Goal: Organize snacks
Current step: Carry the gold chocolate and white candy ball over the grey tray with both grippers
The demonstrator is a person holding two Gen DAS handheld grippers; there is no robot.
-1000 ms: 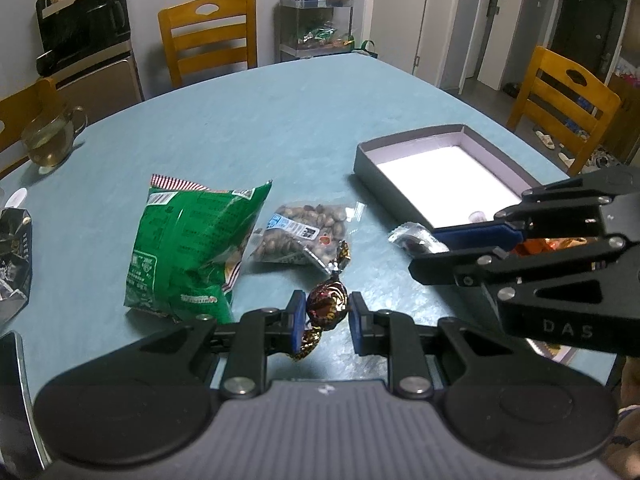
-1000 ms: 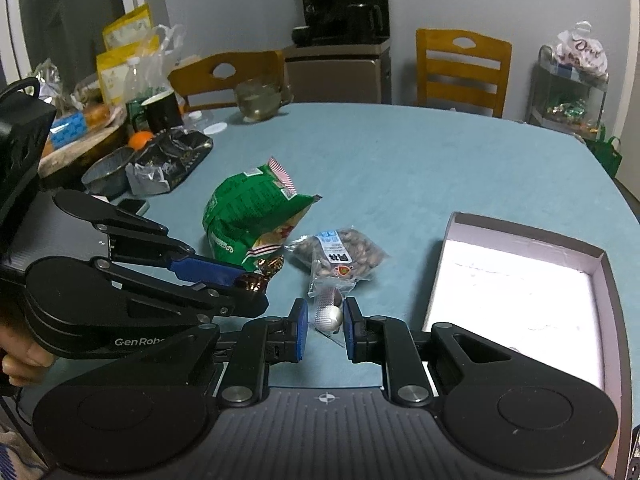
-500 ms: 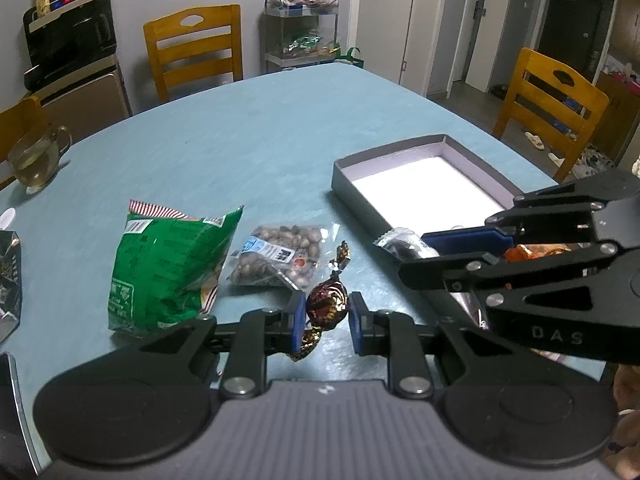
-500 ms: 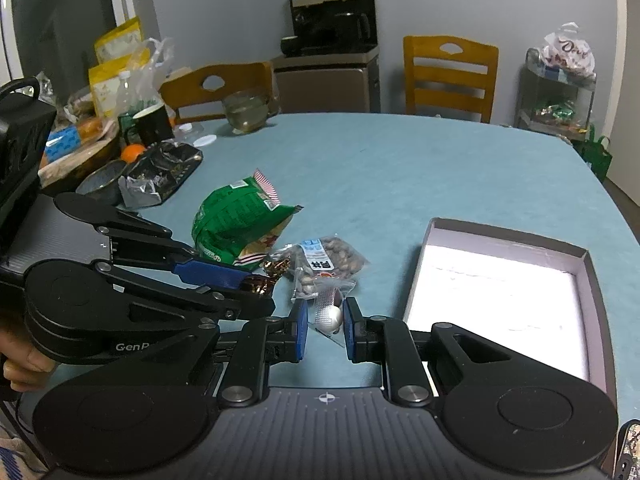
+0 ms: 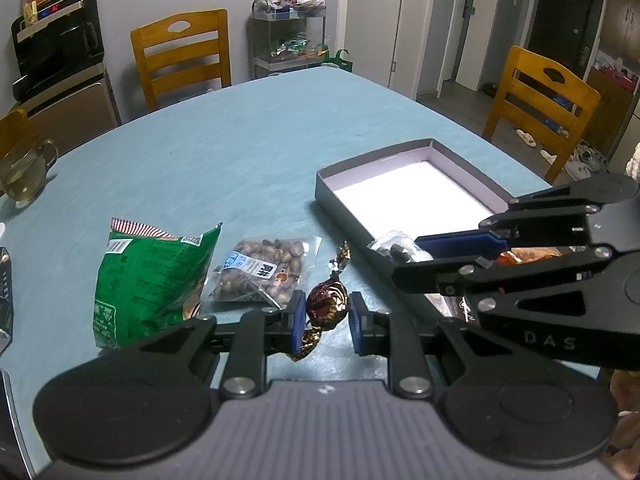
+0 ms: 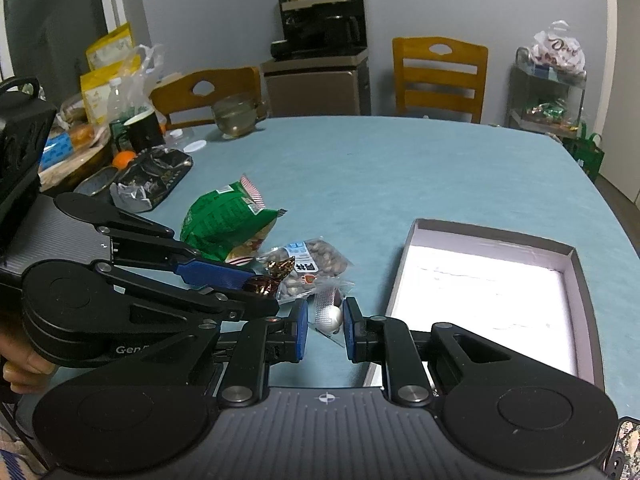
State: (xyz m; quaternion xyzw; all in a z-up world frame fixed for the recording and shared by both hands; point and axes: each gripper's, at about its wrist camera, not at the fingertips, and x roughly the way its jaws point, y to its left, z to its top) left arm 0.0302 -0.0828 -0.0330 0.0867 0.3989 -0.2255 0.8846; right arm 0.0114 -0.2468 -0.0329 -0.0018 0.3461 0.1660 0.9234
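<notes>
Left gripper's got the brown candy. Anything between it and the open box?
Yes, partly: the right gripper, shut on a small silver-wrapped snack, reaches across the near end of the box. The left gripper holds the brown candy beside it; the box's far part looks unobstructed.

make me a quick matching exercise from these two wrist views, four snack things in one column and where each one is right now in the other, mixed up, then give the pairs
Things:
1. brown foil-wrapped round candy
2. small silver snack in clear wrapper
3. green crinkled snack bag
4. open grey shallow box with white floor

Places:
A. lying flat on the blue table, left of the clear bag of nuts
B. between the pads of the right gripper
C. on the table on the right, beyond the right gripper
D. between the pads of the left gripper

Pairs: 1-D, 2-B, 3-A, 4-C
</notes>
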